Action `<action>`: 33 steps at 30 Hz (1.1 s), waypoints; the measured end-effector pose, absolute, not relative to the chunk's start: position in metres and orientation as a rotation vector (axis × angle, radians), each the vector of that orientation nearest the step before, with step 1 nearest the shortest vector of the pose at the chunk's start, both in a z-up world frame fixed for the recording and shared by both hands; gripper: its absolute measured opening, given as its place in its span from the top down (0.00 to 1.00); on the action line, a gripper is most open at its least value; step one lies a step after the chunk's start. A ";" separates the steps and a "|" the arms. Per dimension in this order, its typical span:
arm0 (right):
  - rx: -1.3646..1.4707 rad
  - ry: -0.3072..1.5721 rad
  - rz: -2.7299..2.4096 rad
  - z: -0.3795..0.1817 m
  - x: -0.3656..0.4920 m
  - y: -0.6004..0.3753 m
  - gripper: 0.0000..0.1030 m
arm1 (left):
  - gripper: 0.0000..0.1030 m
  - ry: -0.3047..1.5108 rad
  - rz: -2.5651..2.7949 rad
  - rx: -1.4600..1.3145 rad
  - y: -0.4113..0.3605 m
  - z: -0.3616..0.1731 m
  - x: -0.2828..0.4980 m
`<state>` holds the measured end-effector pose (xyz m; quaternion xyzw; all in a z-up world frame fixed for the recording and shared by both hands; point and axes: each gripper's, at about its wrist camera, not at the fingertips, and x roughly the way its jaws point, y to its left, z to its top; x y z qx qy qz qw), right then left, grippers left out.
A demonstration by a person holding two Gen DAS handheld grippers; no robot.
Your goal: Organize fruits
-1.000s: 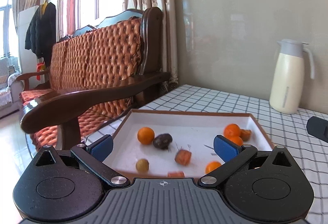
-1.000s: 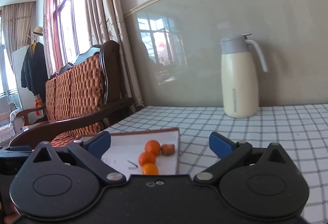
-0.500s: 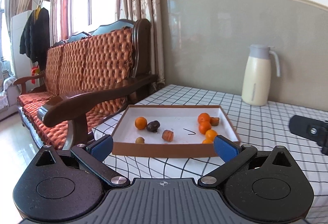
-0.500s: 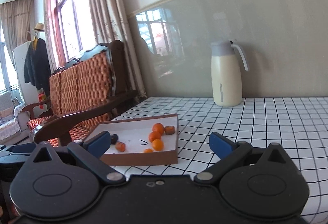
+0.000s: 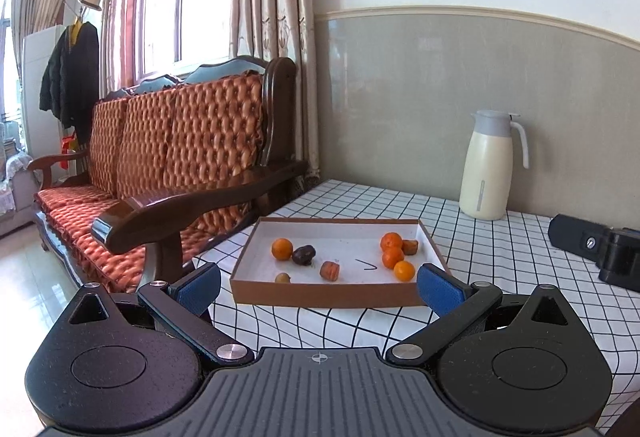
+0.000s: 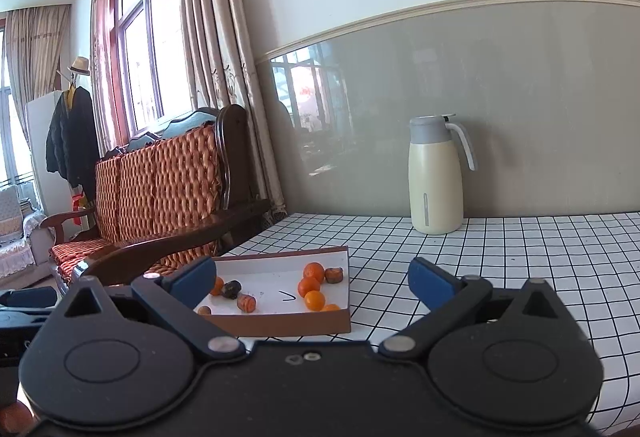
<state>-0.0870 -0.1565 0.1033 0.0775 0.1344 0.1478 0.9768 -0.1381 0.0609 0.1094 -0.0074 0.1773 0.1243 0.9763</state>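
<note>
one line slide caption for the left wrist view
Open left gripper faces a cardboard tray of oranges on a checked table.

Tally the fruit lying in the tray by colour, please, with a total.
Bright orange round fruits: 4
Dark brown fruit: 1
Reddish-orange ridged pieces: 2
Small tan fruit: 1
Total in the tray: 8
</note>
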 end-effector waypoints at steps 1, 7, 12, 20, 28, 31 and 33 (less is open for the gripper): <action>0.158 0.272 0.299 0.103 -0.087 -0.156 0.06 | 0.00 0.354 0.247 -0.019 0.061 0.109 -0.139; 0.137 0.275 0.311 0.100 -0.089 -0.150 0.06 | 0.00 0.360 0.241 -0.030 0.060 0.108 -0.136; 0.142 0.284 0.312 0.099 -0.088 -0.150 0.06 | 0.00 0.366 0.239 -0.035 0.061 0.106 -0.133; 0.127 0.287 0.323 0.100 -0.086 -0.147 0.06 | 0.00 0.381 0.239 -0.035 0.062 0.102 -0.129; 0.130 0.302 0.331 0.097 -0.082 -0.144 0.06 | 0.00 0.405 0.228 -0.049 0.065 0.098 -0.124; 0.117 0.307 0.331 0.097 -0.081 -0.140 0.06 | 0.00 0.411 0.207 -0.058 0.067 0.095 -0.122; 0.113 0.312 0.335 0.096 -0.080 -0.138 0.06 | 0.00 0.406 0.199 -0.056 0.067 0.092 -0.122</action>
